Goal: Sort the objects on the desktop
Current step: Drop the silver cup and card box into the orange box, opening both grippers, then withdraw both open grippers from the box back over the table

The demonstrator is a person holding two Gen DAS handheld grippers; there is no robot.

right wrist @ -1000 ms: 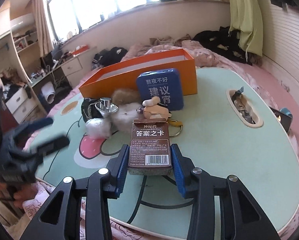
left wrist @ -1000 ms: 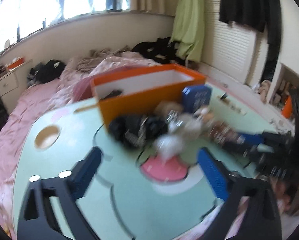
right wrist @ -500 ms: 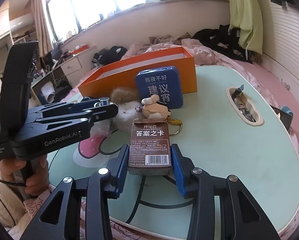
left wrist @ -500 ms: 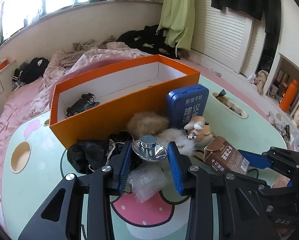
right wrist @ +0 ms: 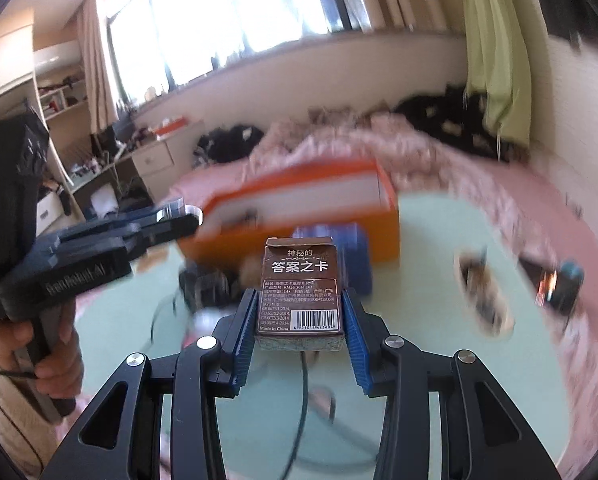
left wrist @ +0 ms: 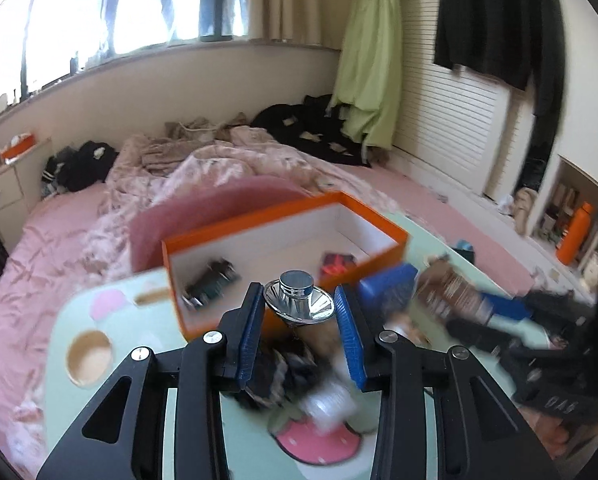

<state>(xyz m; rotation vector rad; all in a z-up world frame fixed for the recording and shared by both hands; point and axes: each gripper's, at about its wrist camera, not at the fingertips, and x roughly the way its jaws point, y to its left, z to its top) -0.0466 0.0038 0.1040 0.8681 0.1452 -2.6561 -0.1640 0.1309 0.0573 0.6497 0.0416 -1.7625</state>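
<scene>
Above table now: metal knob [left wrist: 299, 303], card box [right wrist: 299, 292].

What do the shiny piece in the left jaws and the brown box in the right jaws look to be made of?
Shiny piece: looks like polished, chrome-like metal; its flared dish mirrors the room and its cap gleams. It could be plated plastic.
Brown box: printed cardboard with a slight sheen; a folded top flap, text and a barcode show.
</scene>
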